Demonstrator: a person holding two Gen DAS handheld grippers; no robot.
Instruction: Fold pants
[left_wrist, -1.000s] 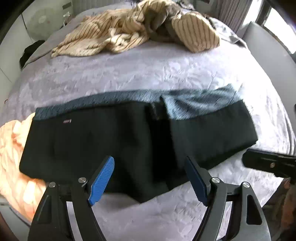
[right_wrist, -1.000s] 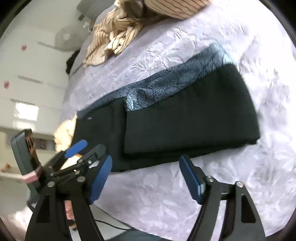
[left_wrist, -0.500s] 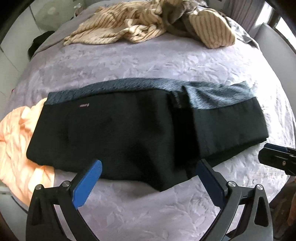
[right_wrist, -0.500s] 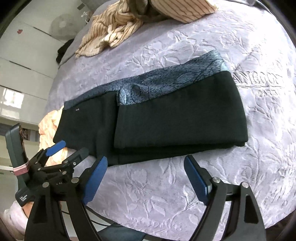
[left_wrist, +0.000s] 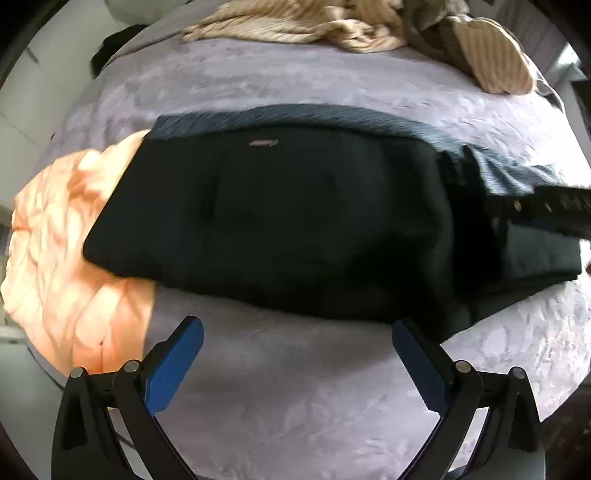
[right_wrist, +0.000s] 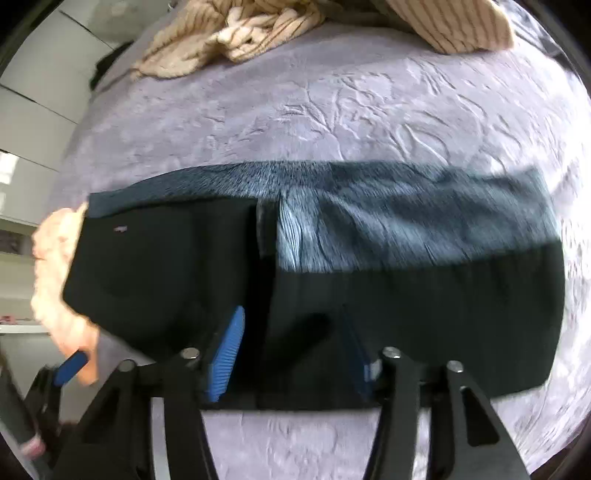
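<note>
Black pants (left_wrist: 295, 229) with a blue-grey patterned band lie folded across the lavender bed cover (left_wrist: 295, 406). My left gripper (left_wrist: 297, 328) hangs wide open just in front of their near edge, at the left half, with only bed cover between its blue pads. My right gripper (right_wrist: 291, 317) reaches over the near edge of the pants (right_wrist: 406, 295) by the middle fold. Its jaws are closing, with black fabric between the pads. Its dark body (left_wrist: 546, 210) crosses the right end of the pants in the left wrist view.
A heap of beige striped clothes (left_wrist: 314, 22) lies at the far end of the bed (right_wrist: 229, 37). A peach garment (left_wrist: 66, 258) sits under the left end of the pants. White cupboards (right_wrist: 29, 110) stand beyond the bed's left edge.
Both grippers came down closer to the pants. The left one opened wider and shifted toward the left end. The right one moved left onto the near edge and its jaws narrowed.
</note>
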